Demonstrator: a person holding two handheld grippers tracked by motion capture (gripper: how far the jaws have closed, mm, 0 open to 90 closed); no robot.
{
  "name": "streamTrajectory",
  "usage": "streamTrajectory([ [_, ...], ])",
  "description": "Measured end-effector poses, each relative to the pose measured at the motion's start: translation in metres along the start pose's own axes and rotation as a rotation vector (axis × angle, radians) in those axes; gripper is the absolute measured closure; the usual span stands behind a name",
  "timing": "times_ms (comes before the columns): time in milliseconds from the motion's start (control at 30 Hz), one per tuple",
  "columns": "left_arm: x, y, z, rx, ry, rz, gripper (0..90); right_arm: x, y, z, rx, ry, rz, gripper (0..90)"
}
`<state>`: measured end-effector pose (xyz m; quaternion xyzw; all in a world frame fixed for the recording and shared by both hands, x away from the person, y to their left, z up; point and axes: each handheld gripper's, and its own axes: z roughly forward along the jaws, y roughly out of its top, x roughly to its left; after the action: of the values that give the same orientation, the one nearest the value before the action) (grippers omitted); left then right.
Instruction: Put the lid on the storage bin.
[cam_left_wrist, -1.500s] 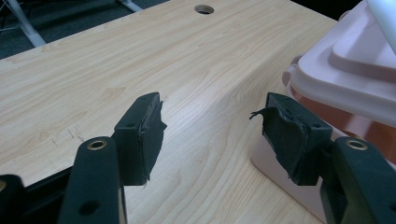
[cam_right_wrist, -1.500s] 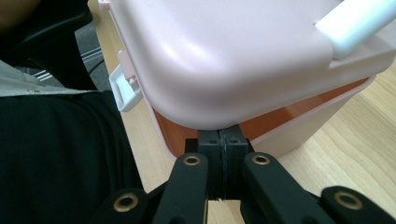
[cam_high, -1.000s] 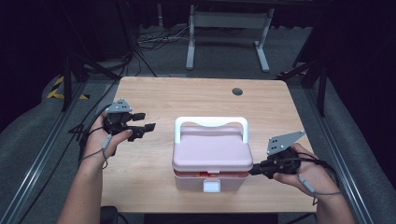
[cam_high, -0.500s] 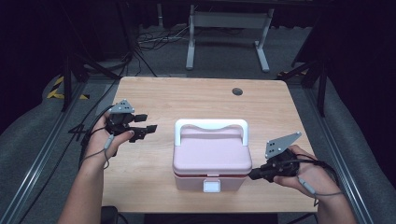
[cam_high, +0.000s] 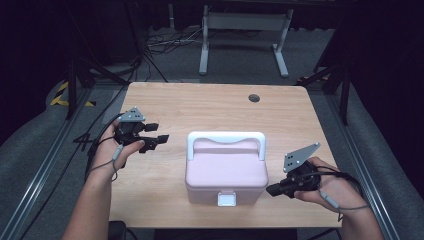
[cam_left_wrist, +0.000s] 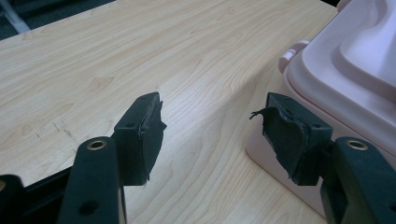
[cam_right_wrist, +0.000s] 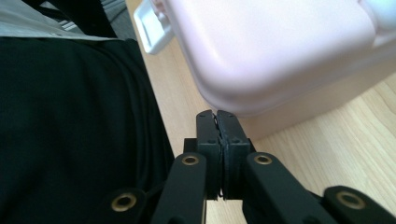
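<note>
On the pale wood table (cam_high: 200, 107) in a dark room, my right gripper (cam_high: 274, 189), jaws pressed together and empty, sits by the near right corner of the pink box (cam_high: 226, 172), whose white latch (cam_high: 226, 199) looks closed, so I judge opening hasn't begun. Farther left, my left gripper (cam_high: 156, 134) hangs spread apart. I see no readable writing.

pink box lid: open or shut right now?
Shut. The lid sits flush on the pink box, white latch flat against the front, handle folded down.
</note>
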<state>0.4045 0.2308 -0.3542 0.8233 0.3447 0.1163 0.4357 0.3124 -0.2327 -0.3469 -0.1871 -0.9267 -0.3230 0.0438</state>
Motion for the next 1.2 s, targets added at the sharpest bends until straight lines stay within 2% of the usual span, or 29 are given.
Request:
streamTrajectory([
  [167,-0.001,0.000,0.000,-0.002,0.003,0.000,38.2,0.002,0.000,-0.001,-0.004,0.018,-0.013,86.4],
  [333,-0.001,-0.004,-0.004,0.000,0.007,-0.004,37.7,0.007,0.003,-0.009,-0.047,0.047,-0.043,82.9],
  [467,-0.001,-0.008,-0.007,0.000,0.018,-0.019,37.6,0.010,0.007,-0.015,-0.116,0.081,-0.060,79.5],
  [733,-0.001,-0.016,-0.014,0.004,0.033,-0.035,37.3,0.006,0.016,-0.029,-0.268,0.055,-0.048,72.3],
  [767,-0.001,-0.016,-0.014,0.004,0.033,-0.035,37.1,0.006,0.016,-0.029,-0.268,0.055,-0.048,72.3],
  [833,0.000,-0.018,-0.016,-0.001,0.041,-0.039,37.1,0.002,0.018,-0.034,-0.344,0.008,-0.023,70.8],
  [900,0.000,-0.020,-0.018,-0.002,0.044,-0.045,36.9,-0.002,0.019,-0.038,-0.396,-0.030,-0.004,67.4],
  [967,0.001,-0.021,-0.019,-0.003,0.051,-0.050,36.7,-0.006,0.020,-0.042,-0.465,-0.099,0.024,62.8],
  [1000,0.001,-0.021,-0.019,-0.003,0.051,-0.050,36.4,-0.010,0.019,-0.044,-0.513,-0.149,0.039,61.3],
  [1033,0.002,-0.022,-0.019,-0.005,0.051,-0.048,36.4,-0.010,0.019,-0.044,-0.513,-0.149,0.039,61.3],
  [1133,0.003,-0.023,-0.019,-0.008,0.062,-0.053,35.5,-0.022,0.014,-0.049,-0.627,-0.245,0.103,55.9],
  [1200,0.004,-0.023,-0.019,-0.003,0.068,-0.053,35.3,-0.028,0.010,-0.051,-0.643,-0.300,0.126,55.2],
])
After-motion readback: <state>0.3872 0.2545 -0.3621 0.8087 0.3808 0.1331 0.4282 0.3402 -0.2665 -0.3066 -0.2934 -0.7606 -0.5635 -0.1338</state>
